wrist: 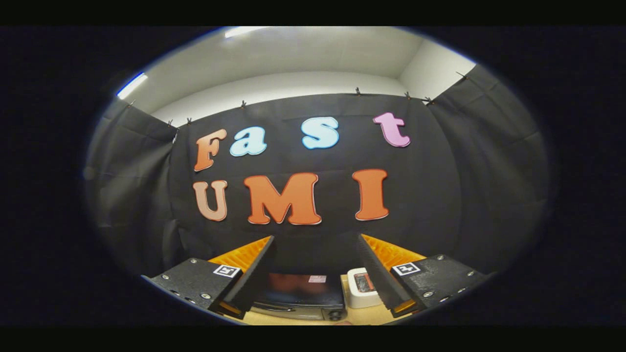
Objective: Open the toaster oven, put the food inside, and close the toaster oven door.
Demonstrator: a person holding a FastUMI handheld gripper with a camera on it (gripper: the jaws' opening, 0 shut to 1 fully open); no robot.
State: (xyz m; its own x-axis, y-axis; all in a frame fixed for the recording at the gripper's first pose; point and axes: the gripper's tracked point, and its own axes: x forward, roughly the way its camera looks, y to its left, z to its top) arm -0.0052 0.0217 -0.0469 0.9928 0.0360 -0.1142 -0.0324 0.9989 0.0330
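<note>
A black toaster oven (301,293) stands on a light wooden table, low between my two fingers and some way beyond them; I look onto its top, with its door handle and a knob along its front edge. Just right of it sits a white tray (361,291) holding a dark reddish piece of food (364,282). My gripper (315,252) is held high, level with the booth wall, open wide with nothing between the fingers.
The black cloth wall closes the booth at the back and on both sides. A strip of the light wooden table (367,318) shows in front of the oven and tray.
</note>
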